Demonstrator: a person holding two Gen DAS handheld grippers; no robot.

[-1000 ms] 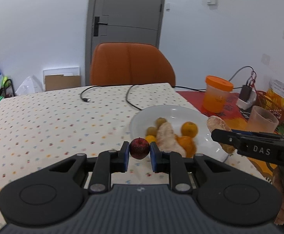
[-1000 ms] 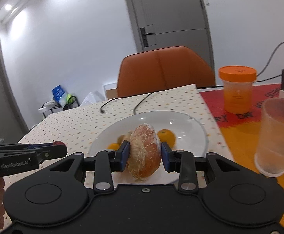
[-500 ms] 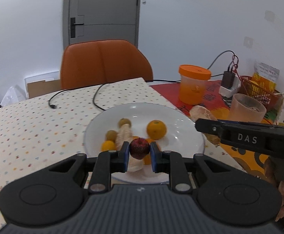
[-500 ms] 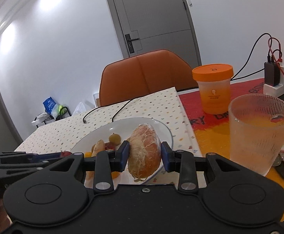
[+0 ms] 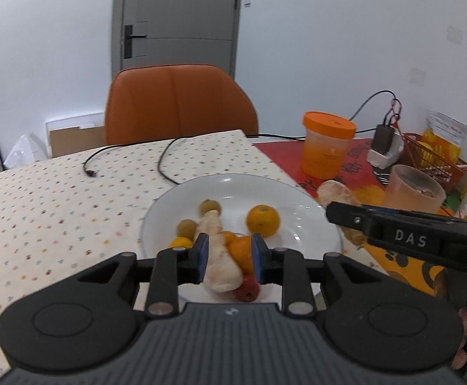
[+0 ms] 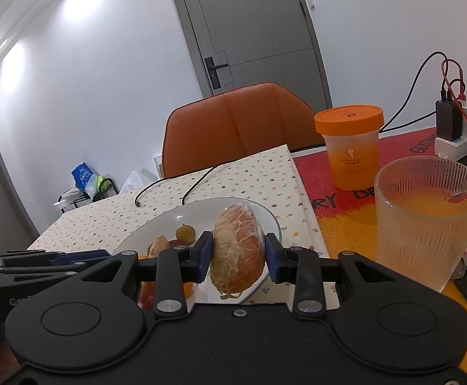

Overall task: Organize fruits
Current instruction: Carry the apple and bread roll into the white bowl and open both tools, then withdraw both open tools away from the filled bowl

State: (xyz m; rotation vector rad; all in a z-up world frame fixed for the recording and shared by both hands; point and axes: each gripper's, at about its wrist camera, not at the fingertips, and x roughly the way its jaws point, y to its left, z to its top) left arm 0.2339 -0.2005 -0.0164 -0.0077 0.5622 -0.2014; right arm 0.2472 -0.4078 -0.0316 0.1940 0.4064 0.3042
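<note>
Left gripper (image 5: pixel 227 258): jaws opening, blue pads clear of any fruit; small red fruit (image 5: pixel 248 288) lies loose below and just right of the gap, on the near rim of the white plate (image 5: pixel 310 215). Seen through the gap, lying on the plate: pale peeled segment (image 5: pixel 216 253), touching orange pieces (image 5: pixel 238 247). Further into the plate: yellow-orange fruit (image 5: pixel 181 243), two olive-brown fruits (image 5: pixel 187 227), whole mandarin (image 5: pixel 263 220) standing apart to the right. Right gripper (image 6: pixel 237 258): jaws narrowly parted and clamped on a peeled citrus piece (image 6: pixel 237 252), held upright over the plate's right edge. Beside it: ribbed plastic cup (image 6: pixel 427 218). Beyond: orange-lidded jar (image 6: pixel 350 147), black cables (image 5: pixel 166 163) on dotted tablecloth (image 5: pixel 41 205), orange chair (image 5: pixel 177 109), grey door (image 5: pixel 179 16).
</note>
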